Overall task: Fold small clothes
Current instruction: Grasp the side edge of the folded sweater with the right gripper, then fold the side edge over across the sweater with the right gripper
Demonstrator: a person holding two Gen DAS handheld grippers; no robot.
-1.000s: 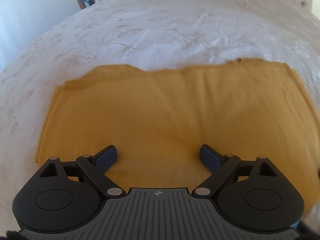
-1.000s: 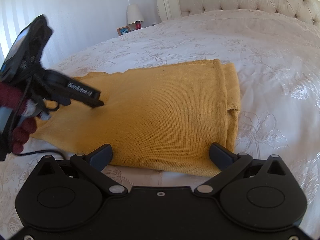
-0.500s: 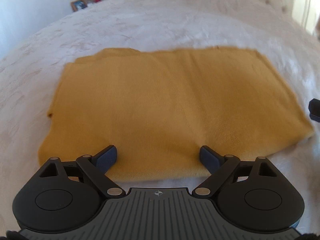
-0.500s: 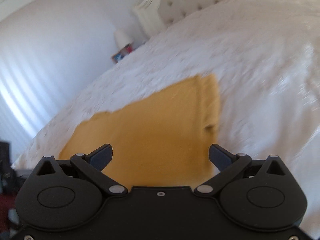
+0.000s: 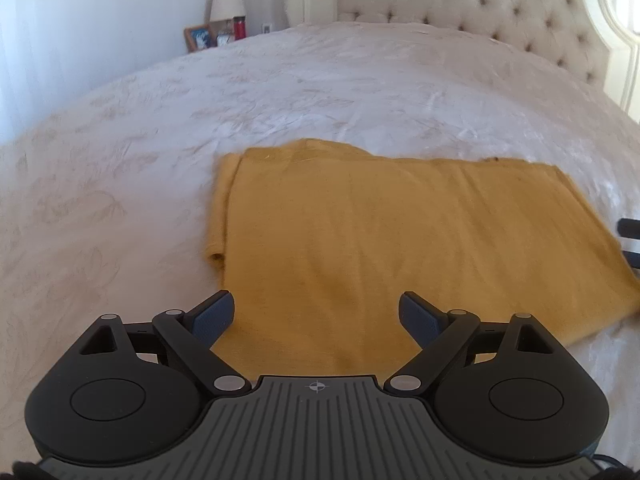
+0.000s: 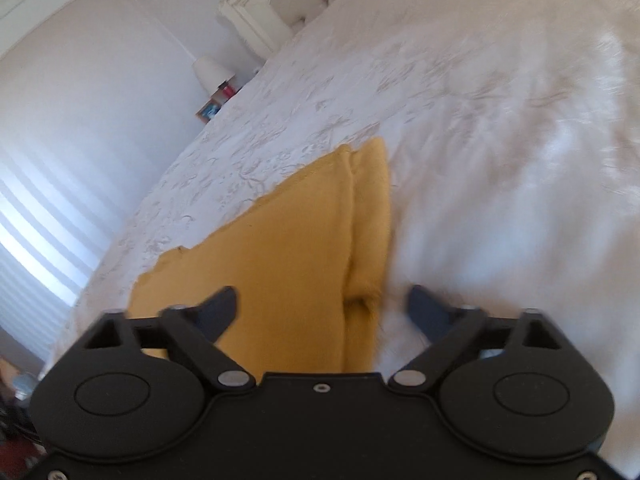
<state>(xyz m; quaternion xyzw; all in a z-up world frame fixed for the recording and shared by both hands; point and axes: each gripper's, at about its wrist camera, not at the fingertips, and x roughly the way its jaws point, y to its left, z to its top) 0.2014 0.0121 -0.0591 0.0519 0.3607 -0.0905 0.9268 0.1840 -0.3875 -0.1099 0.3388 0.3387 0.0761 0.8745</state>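
Note:
A mustard-yellow knit garment [image 5: 400,240] lies folded flat in a rectangle on the white bed. My left gripper [image 5: 318,314] is open and empty, above the garment's near edge. In the right wrist view the same garment [image 6: 288,248] lies tilted, with a folded sleeve strip along its right side. My right gripper [image 6: 322,306] is open and empty, over the garment's near right corner. A bit of the right gripper [image 5: 630,236] shows at the right edge of the left wrist view.
The white embroidered bedspread [image 5: 320,92] surrounds the garment. A tufted headboard [image 5: 480,4] stands at the back. A nightstand with a lamp [image 5: 226,2], a photo frame [image 5: 199,38] and a red bottle sits at the back left.
Both grippers have pulled back and risen from the garment, staying open. The left view now shows the headboard. The right view has tilted and swung to the right edge of the garment.

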